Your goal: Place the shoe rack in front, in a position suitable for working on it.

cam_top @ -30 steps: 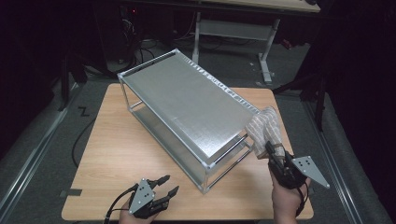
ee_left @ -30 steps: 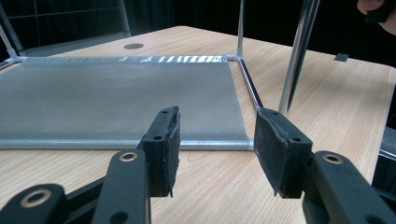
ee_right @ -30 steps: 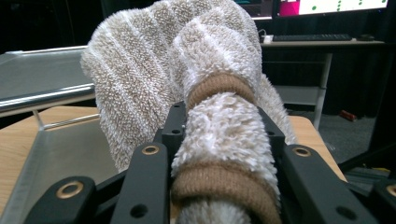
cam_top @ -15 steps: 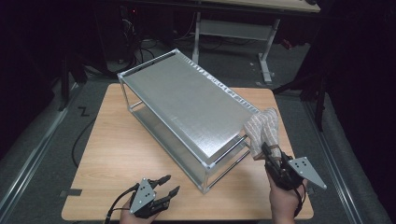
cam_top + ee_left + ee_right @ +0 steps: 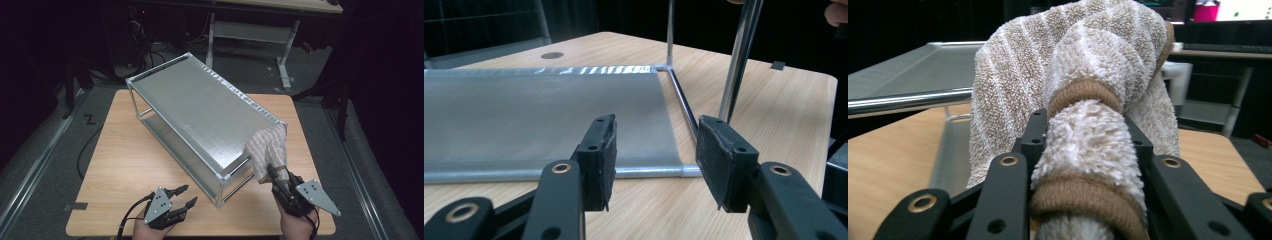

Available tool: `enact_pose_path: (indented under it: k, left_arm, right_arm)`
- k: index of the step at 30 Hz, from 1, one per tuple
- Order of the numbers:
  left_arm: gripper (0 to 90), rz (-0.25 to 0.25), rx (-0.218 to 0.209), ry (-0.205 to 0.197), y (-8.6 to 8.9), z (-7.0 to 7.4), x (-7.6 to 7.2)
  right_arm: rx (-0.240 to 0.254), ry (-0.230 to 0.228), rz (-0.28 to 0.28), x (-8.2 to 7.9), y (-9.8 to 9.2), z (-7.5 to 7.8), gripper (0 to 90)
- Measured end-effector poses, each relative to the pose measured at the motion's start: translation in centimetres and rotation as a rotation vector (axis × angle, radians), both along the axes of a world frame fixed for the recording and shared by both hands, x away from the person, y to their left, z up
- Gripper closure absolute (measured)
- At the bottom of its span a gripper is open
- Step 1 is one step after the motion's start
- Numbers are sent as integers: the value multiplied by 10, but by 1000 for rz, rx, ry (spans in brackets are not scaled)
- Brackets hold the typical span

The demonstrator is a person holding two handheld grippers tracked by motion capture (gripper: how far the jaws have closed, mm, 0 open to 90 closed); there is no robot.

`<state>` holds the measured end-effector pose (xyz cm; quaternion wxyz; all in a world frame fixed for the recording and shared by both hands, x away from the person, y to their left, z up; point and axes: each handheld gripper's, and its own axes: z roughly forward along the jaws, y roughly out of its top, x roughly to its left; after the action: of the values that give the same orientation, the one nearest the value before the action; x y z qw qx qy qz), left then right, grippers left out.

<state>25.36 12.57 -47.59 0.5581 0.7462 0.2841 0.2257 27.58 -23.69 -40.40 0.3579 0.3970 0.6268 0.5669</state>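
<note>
A silver metal rack (image 5: pixel 200 107) with two shelves stands slantwise on the wooden table (image 5: pixel 120 165). A beige striped towel (image 5: pixel 267 142) drapes over the near right corner of its top shelf. My right gripper (image 5: pixel 275 176) is shut on the towel's lower end, just off that corner. In the right gripper view the bunched towel (image 5: pixel 1073 60) fills the gap between the jaws of the right gripper (image 5: pixel 1085 130), with the rack top (image 5: pixel 903 70) to its left. My left gripper (image 5: pixel 187 195) rests open near the table's front edge. The left gripper (image 5: pixel 654 145) faces the lower shelf (image 5: pixel 539 115) and holds nothing.
A thin upright post (image 5: pixel 739 55) of the rack stands just beyond the left gripper's right jaw. A piece of dark tape (image 5: pixel 80 206) lies at the table's front left edge. A desk frame (image 5: pixel 285 50) and cables are on the floor behind the table.
My right gripper has shifted a little to the left and toward the person, drawing the towel along at the rack's corner. The left gripper has stayed where it was.
</note>
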Motion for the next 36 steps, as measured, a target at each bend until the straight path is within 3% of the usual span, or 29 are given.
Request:
enact_pose_path:
  k: [13, 20, 27, 36]
  left_arm:
    - [460, -53, -4, -8, -17, 1, 10]
    - [398, -69, -15, 1, -26, 0, 14]
    - [381, -96, -15, 5, -34, -1, 18]
    - [378, -88, -22, 14, -31, -1, 17]
  right_arm:
    - [-48, -27, 151, -40, 37, 4, 653]
    - [-55, -22, 188, -51, 41, 5, 652]
    - [-51, -14, 119, -53, 27, 3, 653]
    - [-33, 23, 0, -36, -7, -4, 668]
